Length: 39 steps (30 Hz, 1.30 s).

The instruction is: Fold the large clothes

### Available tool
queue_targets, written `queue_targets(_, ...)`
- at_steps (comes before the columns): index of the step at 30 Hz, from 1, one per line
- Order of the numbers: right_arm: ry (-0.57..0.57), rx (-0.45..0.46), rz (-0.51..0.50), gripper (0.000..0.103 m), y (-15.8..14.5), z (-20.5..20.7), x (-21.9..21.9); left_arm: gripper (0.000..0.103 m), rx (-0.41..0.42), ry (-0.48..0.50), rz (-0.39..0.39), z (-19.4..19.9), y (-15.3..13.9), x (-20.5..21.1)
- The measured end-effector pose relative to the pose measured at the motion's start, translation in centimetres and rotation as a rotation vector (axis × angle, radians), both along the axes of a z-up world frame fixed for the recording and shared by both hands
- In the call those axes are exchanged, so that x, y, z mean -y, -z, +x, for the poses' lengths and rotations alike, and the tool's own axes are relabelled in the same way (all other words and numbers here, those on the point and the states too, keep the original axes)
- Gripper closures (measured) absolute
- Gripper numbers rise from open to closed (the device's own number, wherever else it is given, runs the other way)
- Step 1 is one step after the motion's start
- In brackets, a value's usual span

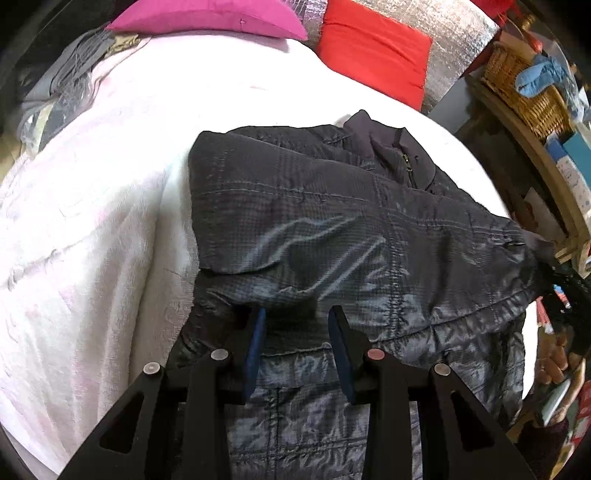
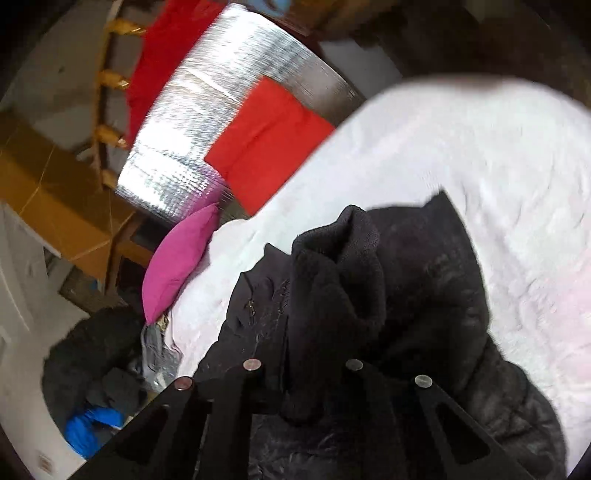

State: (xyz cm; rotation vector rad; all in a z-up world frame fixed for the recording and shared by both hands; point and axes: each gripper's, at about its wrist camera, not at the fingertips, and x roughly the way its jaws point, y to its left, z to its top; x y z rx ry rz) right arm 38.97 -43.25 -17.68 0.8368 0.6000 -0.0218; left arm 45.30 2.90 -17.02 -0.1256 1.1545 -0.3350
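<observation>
A dark quilted jacket lies on a white fleece blanket, partly folded, with its collar and zip toward the far right. My left gripper is open just above the jacket's near part, its blue pads apart with nothing between them. In the right wrist view the jacket is bunched up and lifted over the blanket. My right gripper is shut on a dark fleece cuff or collar fold of the jacket; its fingertips are buried in the fabric.
A magenta pillow and a red cushion lie at the bed's far end against a silver foil panel. A wicker basket and cluttered shelves stand at the right. A pile of dark clothes lies beside the bed.
</observation>
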Motion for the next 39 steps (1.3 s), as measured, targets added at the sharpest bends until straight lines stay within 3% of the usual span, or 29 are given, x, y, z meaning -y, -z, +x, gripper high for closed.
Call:
queue_targets(4, -0.012, -0.124, -0.02, 0.089, 1.8, 0.0, 0.6, 0.067, -0.025, 0.01, 0.03, 0.2, 0.9, 0.3)
queue_targets(7, -0.042, -0.258, 0.093, 0.088, 4.9, 0.7, 2.1, 0.067, -0.026, 0.012, 0.041, 0.3, 0.9, 0.5)
queue_targets(10, -0.072, -0.251, 0.25, 0.086, 5.1, 0.1, 4.3, 0.067, -0.019, 0.007, 0.02, 0.4, 0.4, 0.4)
queue_targets(14, -0.022, -0.168, 0.317, 0.081, 4.0, -2.2, 7.2, 0.065, 0.015, 0.004, -0.006, 0.1, -0.9, -0.4)
queue_targets(16, 0.05, -0.129, 0.275, 0.064, 3.1, -3.4, 8.6, 0.062, 0.042, 0.0, -0.021, -0.2, -1.8, -0.9)
queue_targets(17, 0.078, -0.114, 0.265, 0.029, 2.8, -3.8, 9.0, 0.056, 0.06, -0.006, -0.032, -0.2, -2.3, -1.3)
queue_targets(18, 0.113, -0.093, 0.256, 0.007, 2.6, -4.2, 9.3, 0.053, 0.079, -0.017, -0.042, -0.2, -2.7, -1.6)
queue_targets(21, 0.103, -0.085, 0.21, 0.008, 2.3, -3.8, 9.3, 0.048, 0.104, -0.057, -0.046, 0.2, -3.0, -2.4)
queue_targets(26, 0.033, -0.208, 0.1, 0.009, 4.1, -0.8, 7.8, 0.048, 0.006, -0.125, -0.071, 1.6, -0.3, -3.6)
queue_targets(28, -0.006, -0.278, 0.063, 0.017, 5.5, 0.7, 6.7, 0.048, -0.019, -0.138, -0.077, 1.9, 0.6, -3.8)
queue_targets(30, -0.042, -0.322, 0.038, 0.039, 6.4, 1.4, 5.6, 0.049, -0.02, -0.131, -0.049, 1.9, 1.1, -3.4)
queue_targets(31, -0.034, -0.317, -0.024, 0.04, 5.8, 1.4, 4.8, 0.049, -0.018, -0.127, -0.037, 1.8, 1.2, -3.2)
queue_targets(34, -0.023, -0.278, -0.137, 0.06, 3.7, 0.8, 3.5, 0.055, 0.005, -0.11, 0.006, 1.6, 1.0, -2.3)
queue_targets(36, 0.002, -0.235, -0.189, 0.067, 2.2, 0.0, 3.1, 0.055, 0.014, -0.11, 0.004, 1.3, 0.8, -2.3)
queue_targets(39, 0.02, -0.205, -0.261, 0.068, 1.3, -0.6, 2.7, 0.055, -0.001, -0.111, 0.031, 1.5, 1.4, -2.3)
